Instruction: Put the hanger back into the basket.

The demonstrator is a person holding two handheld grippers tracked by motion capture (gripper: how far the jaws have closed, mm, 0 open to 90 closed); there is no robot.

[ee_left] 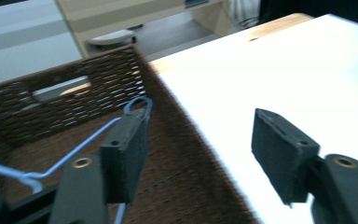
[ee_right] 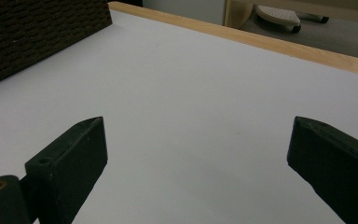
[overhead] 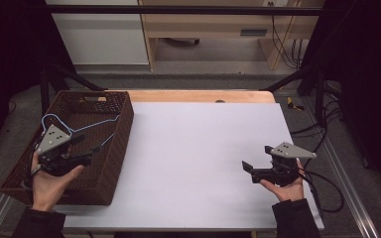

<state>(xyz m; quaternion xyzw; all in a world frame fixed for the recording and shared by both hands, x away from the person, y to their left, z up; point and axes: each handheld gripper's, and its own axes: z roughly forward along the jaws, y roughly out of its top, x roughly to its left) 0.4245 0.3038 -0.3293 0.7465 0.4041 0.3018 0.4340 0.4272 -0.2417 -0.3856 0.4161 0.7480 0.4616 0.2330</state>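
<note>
**Two tongs out, a blue hanger in the basket**

Here we are at the table (overhead: 203,163), white top with a wooden edge along the far side, and a dark brown woven basket (overhead: 121,131) sitting at its left end. Inside that basket lies a thin blue wire hanger (overhead: 87,124), its wire running across the basket floor and up toward the far wall.

The left hand (overhead: 49,181) holds the left tongs (overhead: 90,154) over the basket, low and near its right wall. From the left gripper view the jaws are released, a wide gap between the two black pads, with nothing between them. The hanger's wire passes just behind the left pad, and its blue loop (ee_left: 139,105) peeks over the pad's top edge; whether wire and pad touch, I cannot tell. The other pad hangs out over the white tabletop, so these tongs straddle the basket's right wall.

Over on the right, the right hand (overhead: 285,188) holds the right tongs (overhead: 258,163) above the bare white surface, well apart from the basket and pointing toward it. In the right gripper view the jaws are spread wide, released, only tabletop between them, with the basket's side up in the far left corner.
</note>
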